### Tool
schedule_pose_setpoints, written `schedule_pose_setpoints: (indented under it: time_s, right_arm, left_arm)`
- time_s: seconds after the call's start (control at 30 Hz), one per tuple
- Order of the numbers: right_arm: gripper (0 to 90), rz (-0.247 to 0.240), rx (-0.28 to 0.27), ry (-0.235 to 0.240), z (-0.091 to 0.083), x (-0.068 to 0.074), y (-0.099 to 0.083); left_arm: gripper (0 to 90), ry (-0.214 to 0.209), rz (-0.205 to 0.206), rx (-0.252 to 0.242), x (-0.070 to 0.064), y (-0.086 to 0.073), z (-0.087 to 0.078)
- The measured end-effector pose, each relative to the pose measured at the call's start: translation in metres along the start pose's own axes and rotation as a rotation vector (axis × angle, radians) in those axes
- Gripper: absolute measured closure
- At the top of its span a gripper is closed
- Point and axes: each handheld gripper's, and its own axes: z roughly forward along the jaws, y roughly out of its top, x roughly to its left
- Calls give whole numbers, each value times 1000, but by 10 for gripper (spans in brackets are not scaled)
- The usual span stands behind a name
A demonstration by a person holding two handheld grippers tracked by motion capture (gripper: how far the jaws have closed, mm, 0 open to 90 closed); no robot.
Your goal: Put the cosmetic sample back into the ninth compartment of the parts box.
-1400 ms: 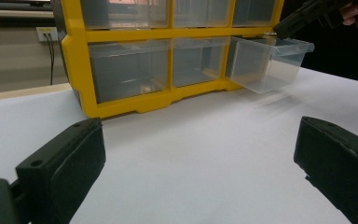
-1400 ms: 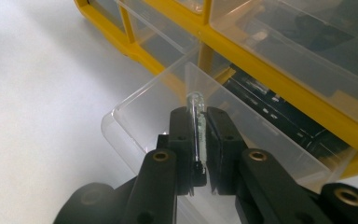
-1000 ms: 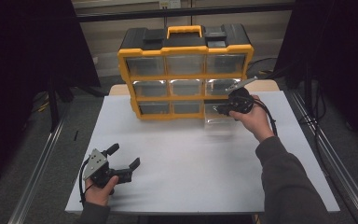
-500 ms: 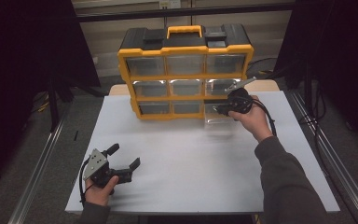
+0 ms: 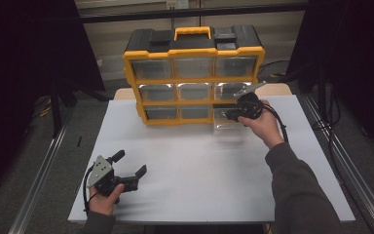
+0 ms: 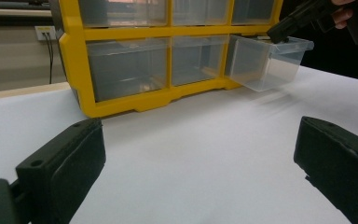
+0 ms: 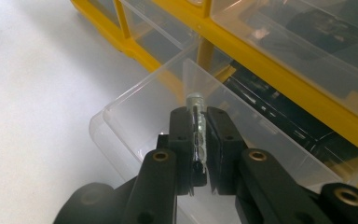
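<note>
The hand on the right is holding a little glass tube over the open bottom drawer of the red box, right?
Not quite: the box is yellow, not red, as the high view shows. The rest holds: the right gripper pinches a little glass tube over the open bottom drawer.

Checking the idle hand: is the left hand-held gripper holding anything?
No: in the left gripper view the left hand-held gripper stands wide open over the bare white table.
</note>
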Motion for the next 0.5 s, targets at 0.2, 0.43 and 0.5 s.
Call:
schedule_pose_setpoints:
  time_s: [0.2, 0.43, 0.5]
  right_arm:
    - [814, 4, -3, 3, 2, 0, -1]
    - [759, 14, -21, -2, 3, 0, -2]
    - [666, 60, -27, -16, 0, 3, -4]
  left_arm:
    - [23, -6, -2, 3, 1, 0, 0]
    - [23, -14, -13, -1, 0, -1, 1]
    - [23, -12, -26, -6, -1, -1, 2]
